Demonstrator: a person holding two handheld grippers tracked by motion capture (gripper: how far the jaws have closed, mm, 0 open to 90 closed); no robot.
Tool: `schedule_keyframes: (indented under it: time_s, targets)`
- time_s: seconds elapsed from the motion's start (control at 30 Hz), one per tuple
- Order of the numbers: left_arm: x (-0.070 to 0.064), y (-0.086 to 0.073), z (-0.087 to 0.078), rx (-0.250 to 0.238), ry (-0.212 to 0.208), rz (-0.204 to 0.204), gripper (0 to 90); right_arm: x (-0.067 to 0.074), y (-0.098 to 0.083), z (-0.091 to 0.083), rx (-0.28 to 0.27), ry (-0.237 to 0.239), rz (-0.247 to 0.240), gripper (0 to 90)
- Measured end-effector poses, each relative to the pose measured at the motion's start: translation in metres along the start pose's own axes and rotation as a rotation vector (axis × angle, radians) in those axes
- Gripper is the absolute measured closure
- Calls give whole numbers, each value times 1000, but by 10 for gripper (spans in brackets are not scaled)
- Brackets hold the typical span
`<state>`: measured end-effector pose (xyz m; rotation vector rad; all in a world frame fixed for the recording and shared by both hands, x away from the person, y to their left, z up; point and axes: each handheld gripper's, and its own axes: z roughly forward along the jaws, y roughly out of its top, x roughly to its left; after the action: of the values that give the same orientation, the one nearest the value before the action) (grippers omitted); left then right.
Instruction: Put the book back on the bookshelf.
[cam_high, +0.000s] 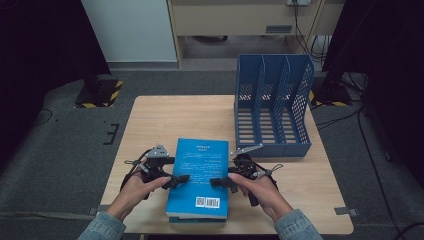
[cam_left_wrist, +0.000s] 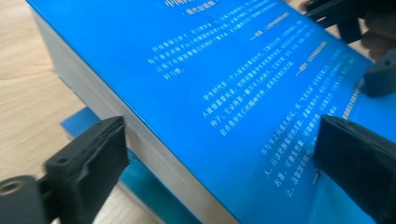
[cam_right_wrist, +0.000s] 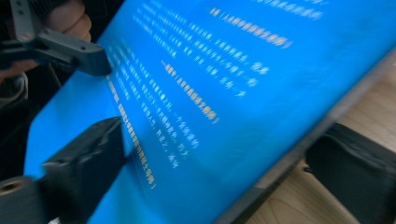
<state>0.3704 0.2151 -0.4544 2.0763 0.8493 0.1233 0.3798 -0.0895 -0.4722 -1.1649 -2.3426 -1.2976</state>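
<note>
One blue book (cam_high: 199, 175) lies at the near edge of the desk (cam_high: 150, 120), stacked on another book (cam_left_wrist: 88, 122) whose edge shows beneath it. It sits between both pairs of jaws. On its left side the left gripper (cam_high: 172, 180) straddles the edge, one jaw over the cover, one by the page block. On its right side the right gripper (cam_high: 220, 182) does likewise. Both stand wide, pads apparently not pressing. A blue file rack (cam_high: 272, 107) stands toward the far right corner.

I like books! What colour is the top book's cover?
Bright blue book, clearest in the high view.
</note>
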Motion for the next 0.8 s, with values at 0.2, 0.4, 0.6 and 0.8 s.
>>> schedule_keyframes:
  time_s: [0.2,0.4,0.6,0.8]
  targets:
    - [2,4,-7,16,28,-9,192,9,6,-5,4,-37,-29,127]
    - [7,5,-15,9,37,-14,308,17,14,-10,6,-44,-61,184]
    - [11,7,-20,16,37,-20,370,33,29,-9,-7,-22,-94,236]
    - [14,9,-24,34,40,-21,425,47,43,6,13,-39,-140,289]
